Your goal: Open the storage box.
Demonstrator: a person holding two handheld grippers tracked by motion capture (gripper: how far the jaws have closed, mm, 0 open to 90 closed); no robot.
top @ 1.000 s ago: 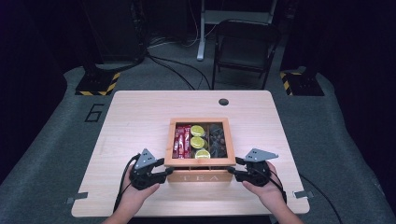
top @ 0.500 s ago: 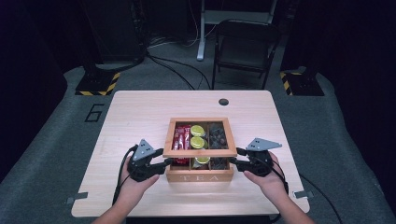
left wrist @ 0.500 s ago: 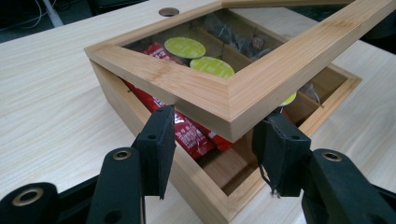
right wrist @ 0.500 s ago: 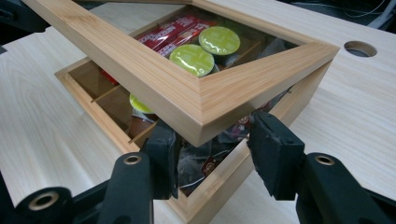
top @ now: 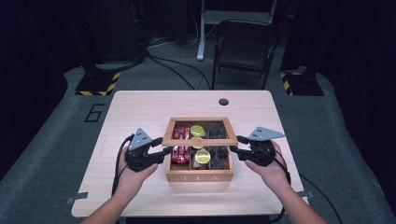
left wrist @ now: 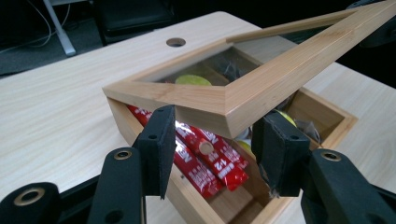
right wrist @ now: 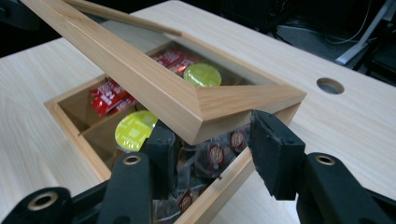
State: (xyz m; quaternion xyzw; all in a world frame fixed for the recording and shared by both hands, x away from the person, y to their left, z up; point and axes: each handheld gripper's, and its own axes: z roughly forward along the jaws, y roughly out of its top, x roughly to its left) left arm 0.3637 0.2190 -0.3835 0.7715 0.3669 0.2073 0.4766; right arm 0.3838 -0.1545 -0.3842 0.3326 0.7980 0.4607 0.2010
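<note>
Wooden tea box (top: 200,173), glass-paned lid (top: 200,138) tilted up — both open grippers (top: 164,152) (top: 233,145) under its corners; pale counter (top: 140,107), dark room.

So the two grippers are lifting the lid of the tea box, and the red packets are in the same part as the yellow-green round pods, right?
Not quite. The grippers do lift the lid of the tea box, but the high view shows the red packets in their own left part, with the yellow-green round pods in the middle part beside them.
</note>
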